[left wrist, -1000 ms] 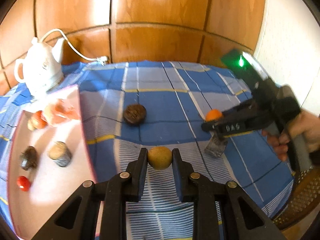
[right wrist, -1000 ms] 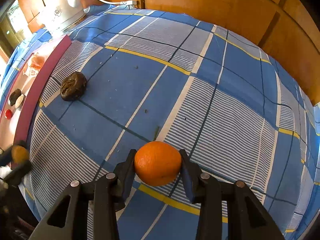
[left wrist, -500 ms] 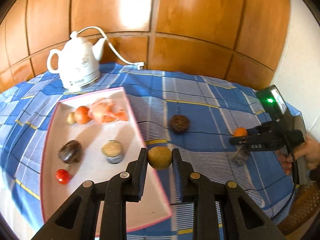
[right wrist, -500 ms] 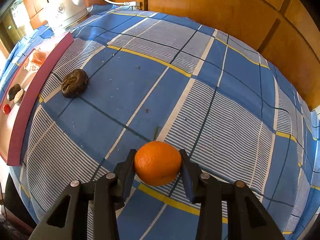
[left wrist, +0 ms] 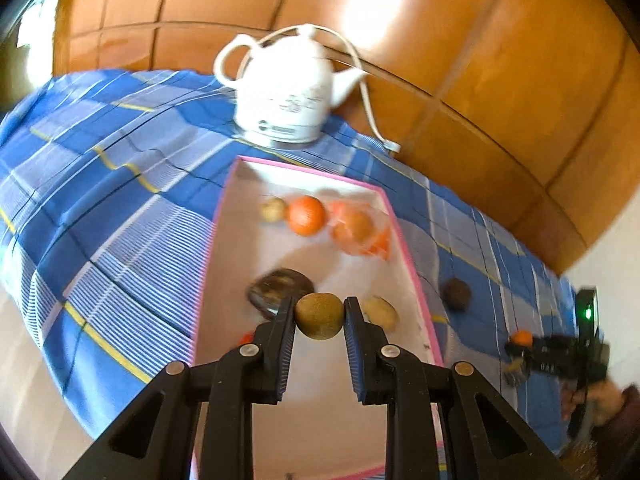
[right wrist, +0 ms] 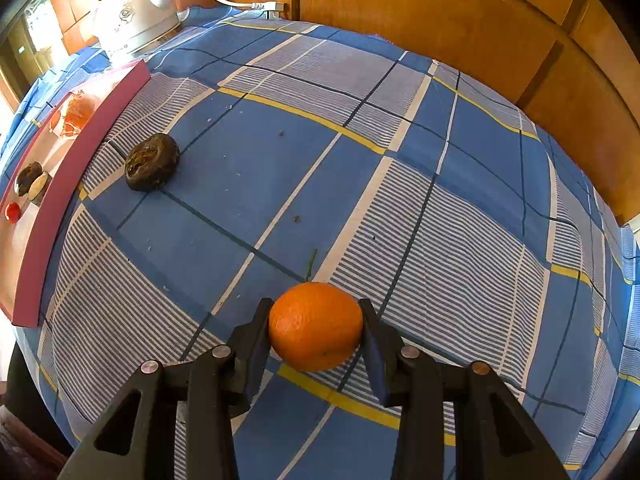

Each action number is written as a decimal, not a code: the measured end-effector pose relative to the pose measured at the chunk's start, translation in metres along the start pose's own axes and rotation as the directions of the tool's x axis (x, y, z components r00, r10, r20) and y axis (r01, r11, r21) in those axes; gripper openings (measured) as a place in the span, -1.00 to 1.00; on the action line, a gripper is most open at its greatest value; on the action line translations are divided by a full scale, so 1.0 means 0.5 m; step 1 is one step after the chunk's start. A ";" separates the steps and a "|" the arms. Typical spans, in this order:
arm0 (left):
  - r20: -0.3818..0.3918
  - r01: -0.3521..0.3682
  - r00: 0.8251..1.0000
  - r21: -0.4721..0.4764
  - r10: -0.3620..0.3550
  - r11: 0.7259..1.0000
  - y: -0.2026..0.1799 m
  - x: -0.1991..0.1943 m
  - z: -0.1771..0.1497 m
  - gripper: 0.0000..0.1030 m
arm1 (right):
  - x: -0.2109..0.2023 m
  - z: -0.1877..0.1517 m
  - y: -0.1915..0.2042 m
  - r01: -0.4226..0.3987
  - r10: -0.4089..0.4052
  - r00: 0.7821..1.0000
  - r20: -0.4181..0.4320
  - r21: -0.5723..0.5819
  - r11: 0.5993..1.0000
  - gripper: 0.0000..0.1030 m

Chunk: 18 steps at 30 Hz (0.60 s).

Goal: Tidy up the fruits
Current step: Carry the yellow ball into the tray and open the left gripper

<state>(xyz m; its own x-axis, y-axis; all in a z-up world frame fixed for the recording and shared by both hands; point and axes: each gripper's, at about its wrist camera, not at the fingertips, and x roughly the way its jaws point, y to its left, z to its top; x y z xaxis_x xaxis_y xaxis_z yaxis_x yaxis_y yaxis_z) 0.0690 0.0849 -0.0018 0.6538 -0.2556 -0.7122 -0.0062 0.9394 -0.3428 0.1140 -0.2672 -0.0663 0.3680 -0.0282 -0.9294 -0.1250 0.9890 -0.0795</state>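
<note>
My left gripper (left wrist: 319, 316) is shut on a brown round fruit (left wrist: 319, 315) and holds it above the pink-rimmed white tray (left wrist: 240, 248). The tray holds an orange fruit (left wrist: 306, 215), a bagged orange (left wrist: 356, 228), a dark fruit (left wrist: 276, 286) and a tan fruit (left wrist: 380, 312). My right gripper (right wrist: 316, 330) is shut on an orange (right wrist: 316, 326) just above the blue checked cloth. It also shows far right in the left wrist view (left wrist: 524, 340). A dark wrinkled fruit (right wrist: 151, 162) lies on the cloth beside the tray (right wrist: 60, 196).
A white electric kettle (left wrist: 286, 90) with a cord stands behind the tray, against the wooden wall. The blue checked tablecloth (right wrist: 400, 160) covers the table. The table's edges drop off at the left and front.
My left gripper has swung left with the brown fruit, from over the cloth to over the tray. My right gripper with the orange has hardly moved.
</note>
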 end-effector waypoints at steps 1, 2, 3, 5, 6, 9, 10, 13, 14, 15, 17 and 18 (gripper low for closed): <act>-0.001 0.004 1.000 -0.010 -0.004 1.000 0.009 0.002 0.005 -0.53 | 0.000 0.001 0.000 0.001 -0.001 1.000 0.000 -0.003 1.000 -0.19; -0.002 0.008 1.000 -0.016 -0.008 1.000 0.010 0.005 0.010 -0.53 | 0.001 0.001 0.000 0.002 -0.002 1.000 0.000 -0.005 1.000 -0.19; 0.000 0.011 1.000 -0.023 -0.011 1.000 0.014 0.009 0.018 -0.53 | 0.001 0.000 0.000 0.002 -0.002 1.000 0.000 -0.006 1.000 -0.19; 0.002 0.024 1.000 -0.030 -0.024 0.999 0.020 0.022 0.036 -0.53 | 0.002 0.001 -0.001 0.001 -0.001 1.000 -0.001 -0.006 1.000 -0.19; 0.005 0.021 1.000 -0.030 -0.021 0.999 0.022 0.029 0.044 -0.53 | 0.002 0.001 0.000 0.001 -0.001 1.000 -0.001 -0.006 1.000 -0.19; -0.008 0.011 1.000 -0.031 -0.011 0.999 0.024 0.062 0.072 -0.53 | 0.001 0.001 0.002 0.006 -0.006 1.000 0.000 -0.011 1.000 -0.19; -0.015 0.007 1.000 -0.031 -0.008 0.999 0.025 0.075 0.081 -0.53 | 0.001 0.001 0.002 0.007 -0.007 1.000 0.000 -0.012 1.000 -0.19; -0.037 -0.005 0.999 -0.029 0.004 1.000 0.029 0.109 0.097 -0.53 | 0.001 0.001 0.002 0.006 -0.006 1.000 -0.001 -0.009 1.000 -0.19; -0.044 -0.016 0.999 -0.029 0.014 0.999 0.031 0.121 0.101 -0.53 | 0.001 0.001 0.002 0.005 -0.005 1.000 -0.002 -0.008 1.000 -0.19; -0.048 -0.027 0.999 -0.027 0.026 0.999 0.032 0.130 0.103 -0.53 | 0.001 0.001 0.002 0.005 -0.005 1.000 -0.002 -0.008 1.000 -0.19; -0.059 -0.055 0.997 -0.022 0.054 0.998 0.033 0.147 0.105 -0.51 | 0.001 0.001 0.001 0.006 -0.006 1.000 -0.002 -0.009 1.000 -0.19; -0.062 -0.061 0.996 -0.021 0.060 0.998 0.034 0.153 0.105 -0.49 | 0.002 0.001 0.000 0.006 -0.006 1.000 -0.003 -0.009 1.000 -0.19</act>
<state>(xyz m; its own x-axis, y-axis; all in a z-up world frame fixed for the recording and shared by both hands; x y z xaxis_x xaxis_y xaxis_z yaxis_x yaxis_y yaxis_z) 0.1586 0.0932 -0.0299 0.6038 -0.2128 -0.7682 -0.0618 0.9483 -0.3112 0.1146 -0.2669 -0.0669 0.3664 -0.0341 -0.9298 -0.1312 0.9875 -0.0879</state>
